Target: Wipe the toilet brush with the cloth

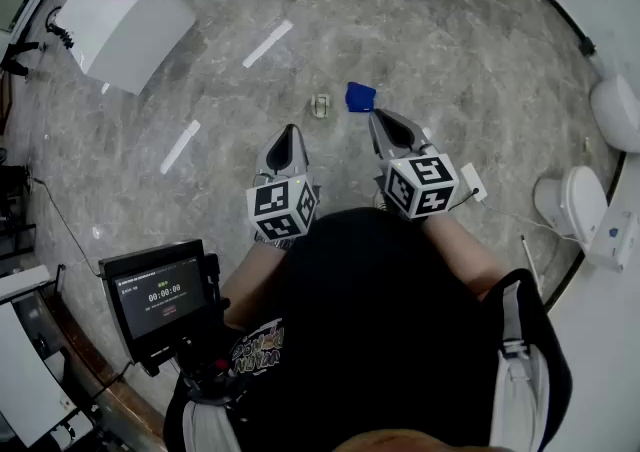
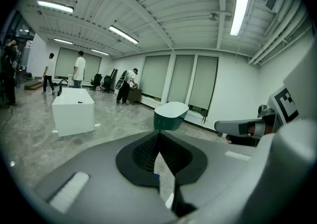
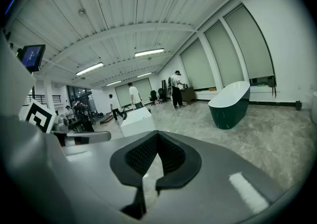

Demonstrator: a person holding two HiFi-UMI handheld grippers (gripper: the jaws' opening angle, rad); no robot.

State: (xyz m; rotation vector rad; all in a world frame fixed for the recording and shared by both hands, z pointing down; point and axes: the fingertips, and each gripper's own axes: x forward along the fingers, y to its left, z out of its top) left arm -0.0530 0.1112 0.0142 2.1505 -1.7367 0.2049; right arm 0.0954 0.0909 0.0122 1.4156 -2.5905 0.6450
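The left gripper (image 1: 288,132) and the right gripper (image 1: 380,120) are hovering side by side above the grey floor (image 1: 450,60). The jaws of the 2 are sitting closed, gripping nothing. The blue cloth (image 1: 360,97) is lying on the floor just beyond the right gripper's tips. A small pale object (image 1: 320,105), possibly the toilet brush, is sitting just left of the cloth.

Head view steeply down over left gripper (image 1: 288,132) and right gripper (image 1: 379,117); gripper views low, forward, sharing far green bathtub (image 2: 171,115).
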